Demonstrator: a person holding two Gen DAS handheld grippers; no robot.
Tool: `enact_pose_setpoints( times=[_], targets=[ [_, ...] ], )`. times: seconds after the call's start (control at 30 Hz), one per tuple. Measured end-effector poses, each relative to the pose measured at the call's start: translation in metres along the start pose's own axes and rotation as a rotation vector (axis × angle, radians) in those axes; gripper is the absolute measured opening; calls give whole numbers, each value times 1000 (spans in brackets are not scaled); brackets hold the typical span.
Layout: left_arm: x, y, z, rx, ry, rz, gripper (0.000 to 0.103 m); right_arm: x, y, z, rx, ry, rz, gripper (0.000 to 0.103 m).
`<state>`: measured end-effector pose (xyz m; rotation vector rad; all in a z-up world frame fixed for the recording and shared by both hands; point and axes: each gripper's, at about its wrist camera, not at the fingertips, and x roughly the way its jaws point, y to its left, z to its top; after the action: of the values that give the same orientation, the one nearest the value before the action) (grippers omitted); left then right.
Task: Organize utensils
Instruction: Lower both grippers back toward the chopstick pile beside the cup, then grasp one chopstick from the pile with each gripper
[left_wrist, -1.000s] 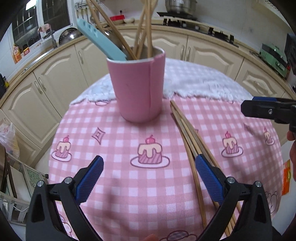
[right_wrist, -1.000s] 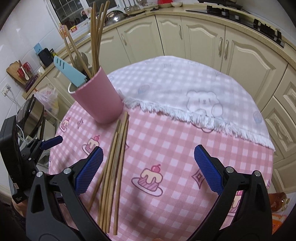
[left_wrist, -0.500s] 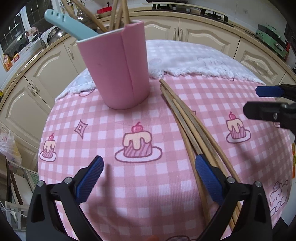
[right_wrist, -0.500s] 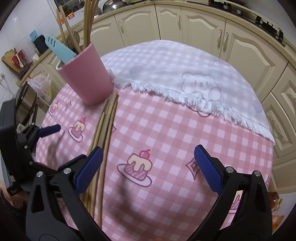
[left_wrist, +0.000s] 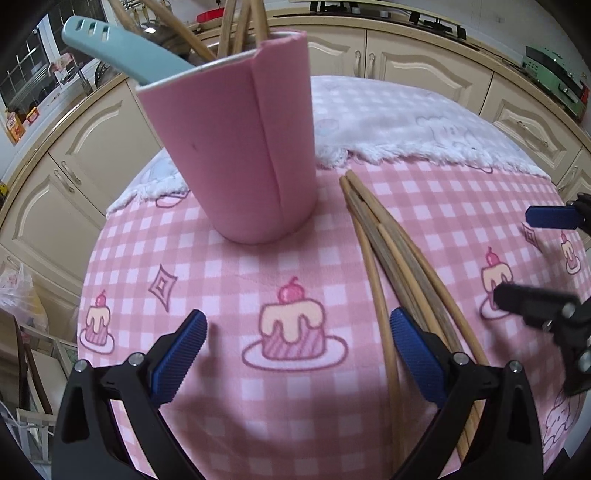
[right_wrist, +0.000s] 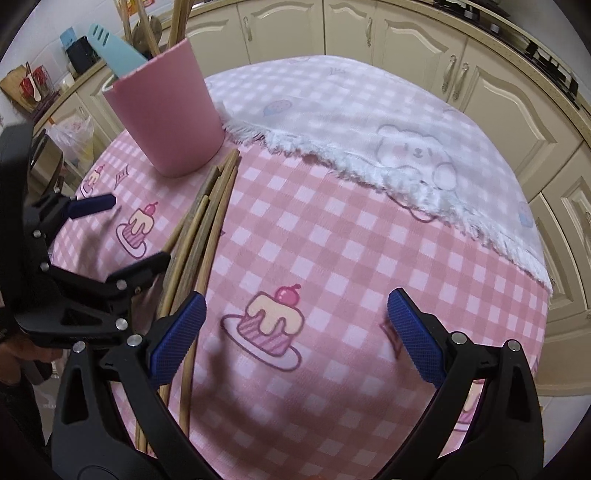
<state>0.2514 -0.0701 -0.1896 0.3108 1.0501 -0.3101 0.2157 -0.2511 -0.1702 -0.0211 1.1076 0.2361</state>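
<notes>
A pink cup (left_wrist: 243, 147) (right_wrist: 170, 114) stands on the pink checked tablecloth and holds several wooden chopsticks and a teal-handled utensil (left_wrist: 110, 48). A bundle of loose wooden chopsticks (left_wrist: 391, 258) (right_wrist: 207, 229) lies flat on the cloth just right of the cup. My left gripper (left_wrist: 295, 354) hangs open low over the cloth, its right finger over the bundle. My right gripper (right_wrist: 295, 332) is open too, with its left finger over the near end of the chopsticks. Each gripper shows in the other's view: the right gripper (left_wrist: 532, 266) at the right edge, the left gripper (right_wrist: 122, 232) at the left.
A white fringed towel with a bear print (right_wrist: 388, 129) covers the far half of the round table. Cream kitchen cabinets (left_wrist: 406, 70) and a counter curve behind. A plastic bag (left_wrist: 18, 295) and a chair sit low on the left, beyond the table edge.
Both grippers have moved lower and closer to the cup and the loose chopsticks. They have also come nearer to each other. Both stay open.
</notes>
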Motion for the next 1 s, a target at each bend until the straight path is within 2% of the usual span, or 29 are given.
enact_pose_setpoints(
  times=[0.2, 0.27, 0.4, 0.47, 0.6, 0.63, 0.67, 0.73, 0.77, 0.97, 1.0],
  targets=[
    [3, 2, 11, 40, -1, 27, 94, 15, 15, 12, -41, 17, 5, 96],
    [5, 8, 14, 27, 3, 20, 94, 18, 16, 17, -48, 24, -2, 88],
    [8, 14, 18, 33, 7, 16, 93, 25, 19, 24, -70, 43, -4, 81],
    [8, 18, 19, 43, 7, 17, 91, 27, 24, 27, -88, 49, 6, 72],
    [9, 20, 17, 50, 5, 17, 88, 30, 34, 31, -115, 61, 3, 68],
    [9, 21, 17, 47, 7, 9, 87, 30, 34, 32, -117, 62, -5, 62],
    [9, 23, 18, 47, 8, 6, 86, 30, 33, 33, -120, 61, -20, 50],
    [9, 23, 18, 51, 9, 0, 82, 29, 30, 36, -98, 57, -33, 37],
    [8, 22, 18, 52, 10, -3, 80, 29, 27, 39, -88, 58, -25, 35],
    [13, 9, 35, 47, 26, -51, 61, 35, 30, 49, -87, 65, -18, 35],
    [14, 7, 35, 43, 27, -61, 54, 36, 31, 52, -86, 62, -14, 34]
  ],
)
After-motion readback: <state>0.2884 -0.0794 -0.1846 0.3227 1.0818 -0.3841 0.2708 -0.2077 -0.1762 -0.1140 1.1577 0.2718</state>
